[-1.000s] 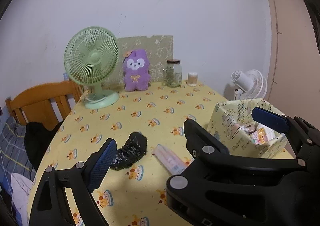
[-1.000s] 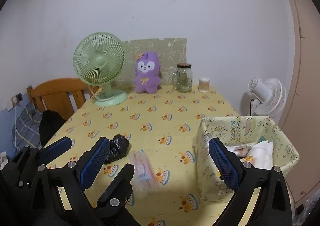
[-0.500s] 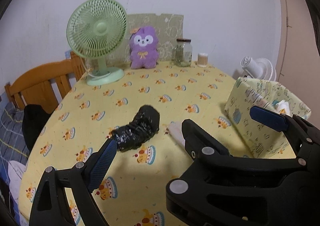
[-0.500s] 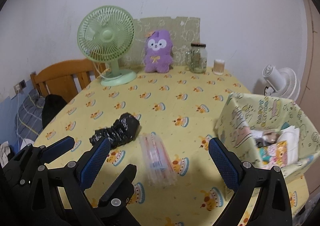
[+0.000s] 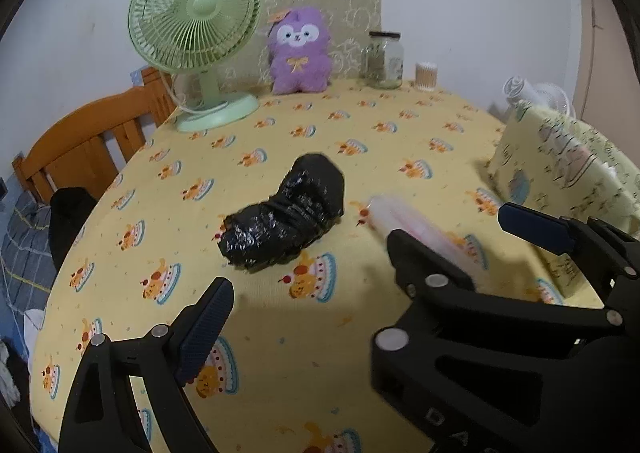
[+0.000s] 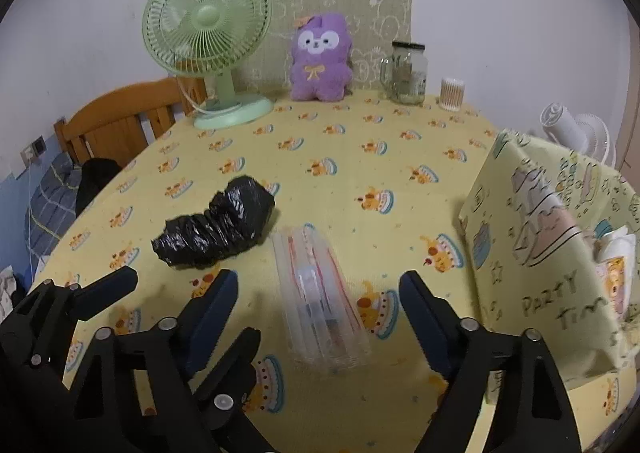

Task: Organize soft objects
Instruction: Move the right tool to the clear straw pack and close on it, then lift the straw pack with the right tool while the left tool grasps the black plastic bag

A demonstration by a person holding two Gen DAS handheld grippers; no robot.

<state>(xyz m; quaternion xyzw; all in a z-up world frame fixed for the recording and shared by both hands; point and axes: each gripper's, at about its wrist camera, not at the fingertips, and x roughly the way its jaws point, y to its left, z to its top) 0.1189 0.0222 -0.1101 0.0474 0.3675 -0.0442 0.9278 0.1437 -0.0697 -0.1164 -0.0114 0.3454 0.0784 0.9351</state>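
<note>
Approach step: my left gripper (image 5: 366,253) and right gripper (image 6: 320,317) both gape wide, empty. Right lines up over clear pack (image 6: 320,293); next I drop, pinch, carry to box (image 6: 548,237). Black bag (image 5: 288,221) waits.

My left gripper (image 5: 366,265) is held low with its two blue-padded fingers spread wide and nothing between them. My right gripper (image 6: 320,317) sits just to its right, its fingers equally wide apart and holding nothing; the two frames crowd close, side by side.
</note>
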